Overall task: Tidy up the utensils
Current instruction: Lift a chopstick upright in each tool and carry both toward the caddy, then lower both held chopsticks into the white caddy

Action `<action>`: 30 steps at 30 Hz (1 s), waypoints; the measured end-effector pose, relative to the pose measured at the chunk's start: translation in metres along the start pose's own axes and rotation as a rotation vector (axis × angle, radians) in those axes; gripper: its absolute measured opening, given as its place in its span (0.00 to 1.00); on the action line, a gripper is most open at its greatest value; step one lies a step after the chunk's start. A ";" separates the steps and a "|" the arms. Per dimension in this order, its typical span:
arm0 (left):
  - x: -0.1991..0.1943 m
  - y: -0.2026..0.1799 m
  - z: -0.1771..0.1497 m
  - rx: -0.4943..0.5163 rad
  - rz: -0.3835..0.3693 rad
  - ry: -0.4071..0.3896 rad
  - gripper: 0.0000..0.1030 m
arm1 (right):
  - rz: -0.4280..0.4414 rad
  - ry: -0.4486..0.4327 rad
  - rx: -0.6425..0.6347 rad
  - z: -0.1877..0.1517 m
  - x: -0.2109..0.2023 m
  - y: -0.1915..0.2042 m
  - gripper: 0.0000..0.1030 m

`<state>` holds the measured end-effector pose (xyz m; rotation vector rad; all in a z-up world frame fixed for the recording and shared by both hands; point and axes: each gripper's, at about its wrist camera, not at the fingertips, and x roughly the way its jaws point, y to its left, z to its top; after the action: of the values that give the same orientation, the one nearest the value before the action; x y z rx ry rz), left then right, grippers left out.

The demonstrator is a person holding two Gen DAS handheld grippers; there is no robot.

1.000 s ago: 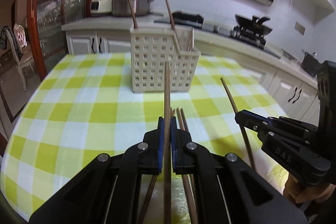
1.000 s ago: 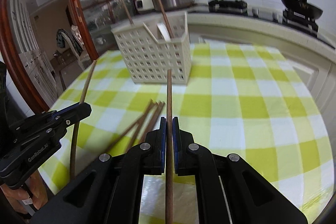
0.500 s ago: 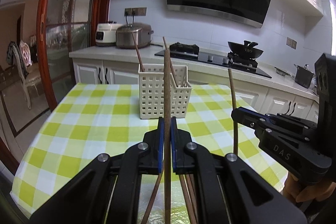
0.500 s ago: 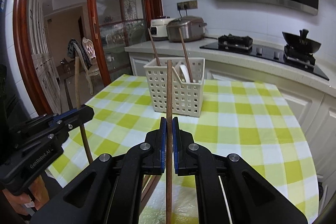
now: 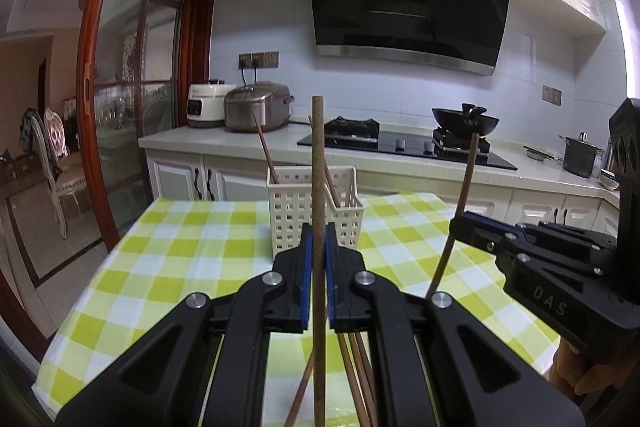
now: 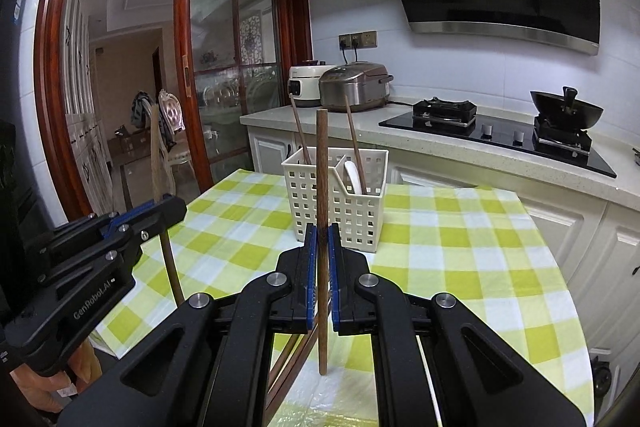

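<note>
A table [image 5: 168, 267] under a soft cloth of yellow-green and white checks filled most of the scene, with a kitchen counter behind it. Toward the table's far side stood a white plastic caddy [image 6: 316, 203], rectangular, its walls a lattice of square holes and its inside split into compartments, so that long things could stand upright and stay sorted; two brown sticks and a white spoon already leaned in it. The left gripper [image 5: 319, 259], black with blue pads, was clenched on a slim, round wooden chopstick [image 5: 318, 187], held nearly vertical with the caddy straight ahead, probably so it could drop end-first into a compartment. The right gripper [image 6: 322, 267] was likewise clamped on a darker, grainier chopstick [image 6: 322, 187], upright and raised off the cloth, its lower end hanging free. Each tool appeared at the edge of the other's view, side by side and apart. More loose chopsticks [image 5: 356, 367] lay flat on the cloth below the tools, seemingly awaiting their turn.
</note>
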<state>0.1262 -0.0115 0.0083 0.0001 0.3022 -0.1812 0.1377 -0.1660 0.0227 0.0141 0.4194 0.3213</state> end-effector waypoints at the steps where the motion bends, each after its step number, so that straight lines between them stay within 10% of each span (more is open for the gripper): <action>1: 0.000 -0.001 0.002 0.003 0.002 -0.008 0.06 | 0.000 0.001 0.000 0.000 0.002 -0.001 0.06; 30: 0.095 0.018 0.119 0.016 0.018 -0.183 0.06 | -0.022 -0.107 -0.005 0.107 0.071 -0.035 0.06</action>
<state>0.2536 -0.0137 0.0928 0.0019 0.1178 -0.1648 0.2528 -0.1714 0.0893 0.0216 0.3128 0.2987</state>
